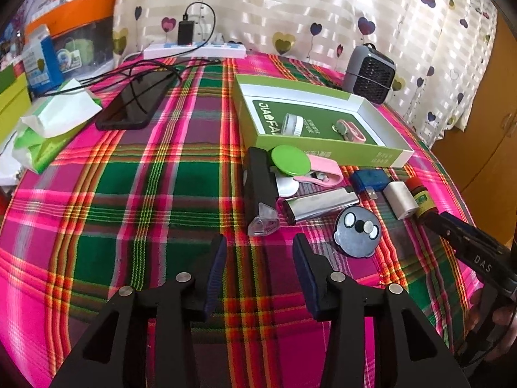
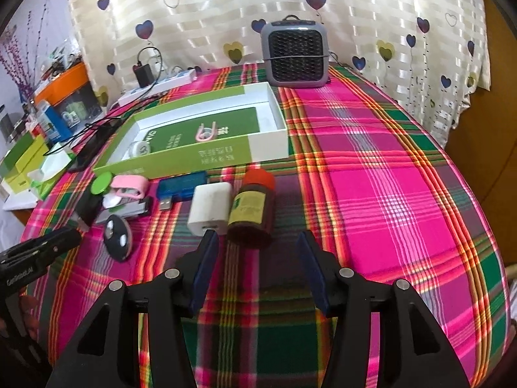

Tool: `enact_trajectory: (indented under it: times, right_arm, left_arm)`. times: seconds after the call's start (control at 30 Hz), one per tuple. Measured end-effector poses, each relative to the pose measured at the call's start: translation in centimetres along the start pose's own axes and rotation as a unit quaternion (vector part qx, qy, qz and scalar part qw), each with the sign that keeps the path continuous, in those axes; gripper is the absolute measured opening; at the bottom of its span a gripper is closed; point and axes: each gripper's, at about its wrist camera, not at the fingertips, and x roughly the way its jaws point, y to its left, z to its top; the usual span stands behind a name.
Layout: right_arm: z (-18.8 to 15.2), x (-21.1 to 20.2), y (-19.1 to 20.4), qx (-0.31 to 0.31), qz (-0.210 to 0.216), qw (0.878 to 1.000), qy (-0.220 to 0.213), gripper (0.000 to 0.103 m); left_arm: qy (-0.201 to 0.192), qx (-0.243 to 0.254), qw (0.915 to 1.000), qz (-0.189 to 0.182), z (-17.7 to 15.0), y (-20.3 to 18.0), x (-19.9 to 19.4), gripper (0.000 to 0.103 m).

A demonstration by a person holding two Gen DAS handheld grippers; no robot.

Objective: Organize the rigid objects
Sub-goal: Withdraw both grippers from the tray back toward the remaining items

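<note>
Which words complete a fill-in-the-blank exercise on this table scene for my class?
1. The small brown bottle with the red cap lies on its ____.
2. The pink clip lies inside the green-and-white ____.
3. The white charger cube lies directly ____ the brown bottle.
4. The right tongs are ____ and hold nothing.

Missing words: side; box; beside; open

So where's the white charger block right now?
The white charger block lies on the tablecloth just ahead of the right gripper, touching the brown bottle, near the blue USB reader.
</note>
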Motion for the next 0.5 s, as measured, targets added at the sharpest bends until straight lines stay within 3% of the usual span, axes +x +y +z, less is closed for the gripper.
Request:
enact_trajectory:
  times: [0.5]
  right_arm:
    - [1.6,1.4,-0.5,0.003,-0.01,1.0,0.009,0.052]
  left_arm:
    - [0.007,-0.003,0.9999,0.007,1.6,0.2,1.5,0.042]
